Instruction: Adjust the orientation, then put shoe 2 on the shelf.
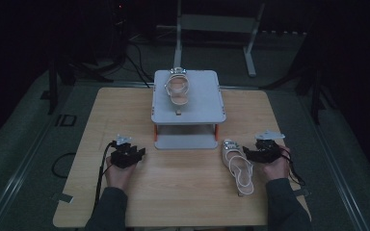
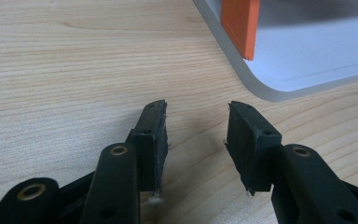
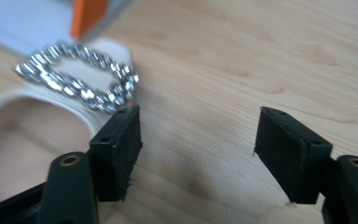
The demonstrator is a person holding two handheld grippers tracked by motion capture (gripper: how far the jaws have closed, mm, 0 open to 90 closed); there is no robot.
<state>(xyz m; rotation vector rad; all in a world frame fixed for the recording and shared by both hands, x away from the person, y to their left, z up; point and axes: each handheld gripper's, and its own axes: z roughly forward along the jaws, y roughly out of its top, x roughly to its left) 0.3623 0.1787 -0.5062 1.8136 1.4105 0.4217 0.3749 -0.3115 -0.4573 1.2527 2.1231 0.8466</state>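
So the person is sitting at a light wooden table [image 1: 183, 192] with a black two-jaw gripper in each hand, and the right gripper [image 1: 250, 153] is hovering right next to a cream strappy high-heeled sandal with a sparkly rhinestone buckle [image 1: 238, 166] that's lying on the table, toe end pointing toward the stand and heel toward the person. In the right gripper view its jaws are standing wide apart with just bare wood showing between them, and the sandal [image 3: 51, 107] is sitting off to one side, its glittery buckle just beside one pad [image 3: 121, 140], looking close enough to touch though I can't really tell if it is. Nothing is being gripped there. The left gripper [image 1: 139, 153] is resting low over the table on the other side, well apart from that sandal, and in the left gripper view its jaws are sitting moderately open with nothing between them, just wood grain. Ahead of it the rounded corner of the grey two-level stand's bottom plate [image 2: 279, 88] is showing along with one of its orange legs [image 2: 240, 28]. From the high view that grey stand with orange legs [image 1: 207, 113] is sitting toward the far middle of the table, and a second matching cream sandal [image 1: 178, 91] is lying on its top shelf, buckle end away from the person. The room around the table is looking pretty dark, with some cables and a metal frame on the floor behind
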